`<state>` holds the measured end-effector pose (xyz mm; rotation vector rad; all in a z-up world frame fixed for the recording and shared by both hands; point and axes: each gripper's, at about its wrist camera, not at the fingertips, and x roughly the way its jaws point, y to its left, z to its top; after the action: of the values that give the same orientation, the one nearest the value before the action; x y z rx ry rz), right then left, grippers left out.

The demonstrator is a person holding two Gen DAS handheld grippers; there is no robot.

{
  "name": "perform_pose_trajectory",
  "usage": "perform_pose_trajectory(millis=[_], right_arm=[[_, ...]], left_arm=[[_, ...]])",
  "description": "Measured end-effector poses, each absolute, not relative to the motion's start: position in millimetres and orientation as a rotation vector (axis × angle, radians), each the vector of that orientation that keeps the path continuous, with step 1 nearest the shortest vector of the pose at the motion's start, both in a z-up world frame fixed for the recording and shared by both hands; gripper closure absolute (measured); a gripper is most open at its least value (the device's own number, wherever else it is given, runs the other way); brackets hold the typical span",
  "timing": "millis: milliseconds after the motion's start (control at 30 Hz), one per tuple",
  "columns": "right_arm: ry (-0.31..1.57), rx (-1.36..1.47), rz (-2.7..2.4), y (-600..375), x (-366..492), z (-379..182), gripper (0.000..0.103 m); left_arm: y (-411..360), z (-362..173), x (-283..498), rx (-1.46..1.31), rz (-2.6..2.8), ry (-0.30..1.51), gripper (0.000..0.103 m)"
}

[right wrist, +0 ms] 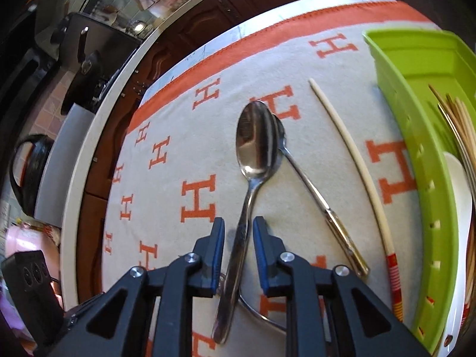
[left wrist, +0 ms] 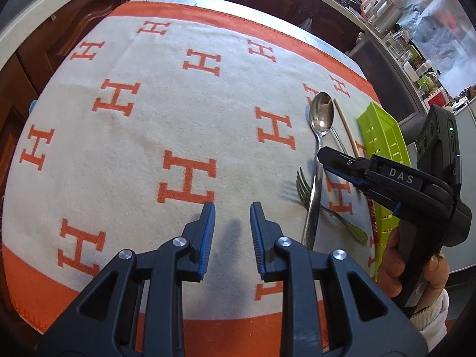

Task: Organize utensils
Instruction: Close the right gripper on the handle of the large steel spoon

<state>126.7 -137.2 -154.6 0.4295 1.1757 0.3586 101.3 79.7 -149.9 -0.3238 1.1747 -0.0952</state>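
Right claw (right wrist: 238,236) sat low over desk, fingers parted either side of big spoon (right wrist: 253,145) handle, not clenched on it. Spoon lay flat on orange-and-cream H-pattern cloth (right wrist: 166,154), bowl pointing away. Smaller spoon (right wrist: 315,196) lay just beside it, bowl tucked partly under big spoon's bowl. Single pale chopstick (right wrist: 354,160) lay between spoons and green tray (right wrist: 416,160). Tray held bundle of chopsticks (right wrist: 459,125). Fork (left wrist: 305,189) lay crossed under big spoon's handle. Left claw (left wrist: 232,232) hovered over bare cloth, released, gripping nothing.
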Motion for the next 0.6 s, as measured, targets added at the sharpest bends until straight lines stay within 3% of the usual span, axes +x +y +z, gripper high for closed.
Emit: perform_pose_trajectory(millis=[67,133,600], right_arm=[[1.171,0.383,0.353,-129.8,127.6,-153.0,0.086],[1.171,0.314,0.33,-123.3,128.2,-150.9,0.093],[1.118,-0.038,0.262,-79.1,123.3,-135.3,0.098]], left_arm=[[81.7,-154.4,103.7,-0.335,-0.103,1.184,0.082],[82.4,-158.0,105.0,-0.343,-0.113,1.189,0.082],[96.3,-161.1,102.2,-0.381,-0.121,1.178,0.082]])
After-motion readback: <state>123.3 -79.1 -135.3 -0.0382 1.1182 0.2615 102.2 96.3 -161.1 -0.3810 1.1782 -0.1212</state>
